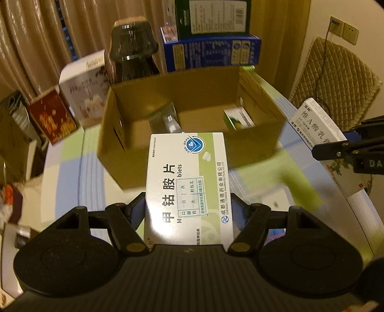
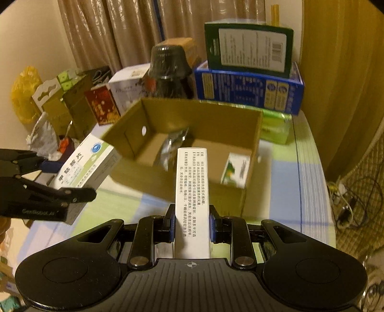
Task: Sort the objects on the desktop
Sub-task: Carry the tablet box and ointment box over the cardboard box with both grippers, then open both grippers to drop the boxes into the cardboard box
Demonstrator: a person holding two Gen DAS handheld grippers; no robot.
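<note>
Holding one medicine box apiece above the table [image 1: 72, 168].
Left gripper [image 1: 188, 216] pinches the tablet box [image 1: 188, 182]; right gripper [image 2: 191, 228] pinches the narrow white box [image 2: 192, 204], both near the cardboard box [image 2: 252, 134].

The near end of the white-and-green tablet box [image 1: 188, 182] disappears behind the left hand-held gripper [image 1: 188, 211] body, cutting off its lower print. The narrow white medicine box [image 2: 192, 201] likewise runs out of sight under the right hand-held gripper [image 2: 192, 226]. Inside the cardboard box [image 1: 134, 105], a silvery packet [image 1: 165, 117] and a small green-and-white carton [image 1: 237, 117] are motion-blurred; their print is unreadable. The green box [image 1: 213, 16] on top is cropped by the frame edge.
</note>
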